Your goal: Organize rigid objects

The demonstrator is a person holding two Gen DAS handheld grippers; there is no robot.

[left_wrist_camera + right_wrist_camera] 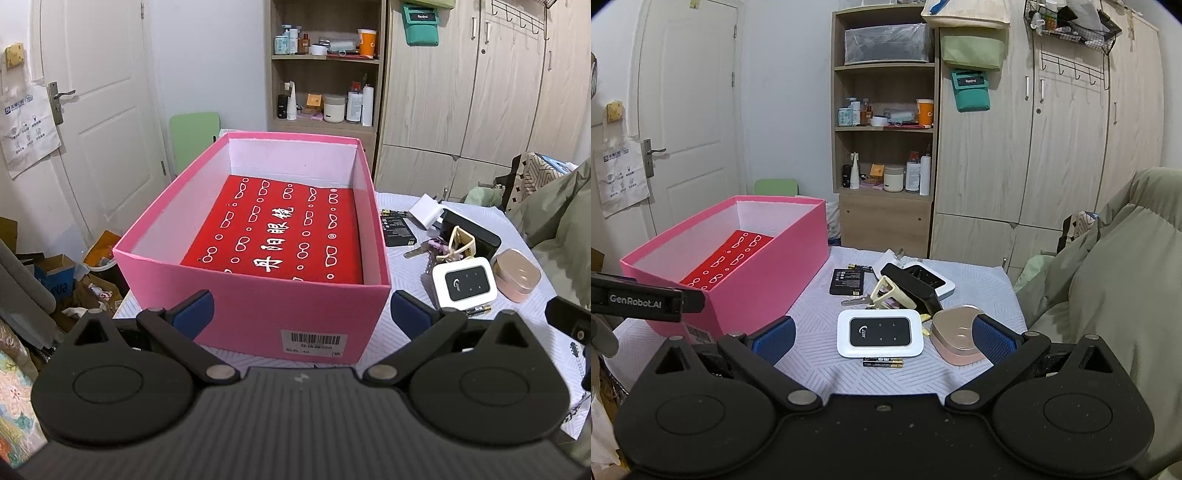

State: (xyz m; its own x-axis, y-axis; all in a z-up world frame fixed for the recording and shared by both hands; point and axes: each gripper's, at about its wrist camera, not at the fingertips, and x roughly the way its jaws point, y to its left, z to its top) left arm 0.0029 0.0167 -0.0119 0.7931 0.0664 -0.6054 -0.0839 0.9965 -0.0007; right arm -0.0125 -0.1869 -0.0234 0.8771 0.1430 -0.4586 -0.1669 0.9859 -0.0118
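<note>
white pocket router [880, 332] lies flat, long axis crosswise.

"GenRobot.AI" runs in pale letters along the left gripper [646, 301]. The teal pouch [971, 90] hanging on the wardrobe says "Redmi". The red cloth [280, 232] in the pink box [258, 317] carries white Chinese characters; the box's barcode label is too small to read.

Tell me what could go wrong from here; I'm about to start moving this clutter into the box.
The white router lies flat and wide, so the open right gripper might slip off its edges. The pink case already sits against the right fingers, so closing could shove it. The keys tangle with neighbours and may drag them. The left gripper hangs close to the box wall and might nudge it.
</note>
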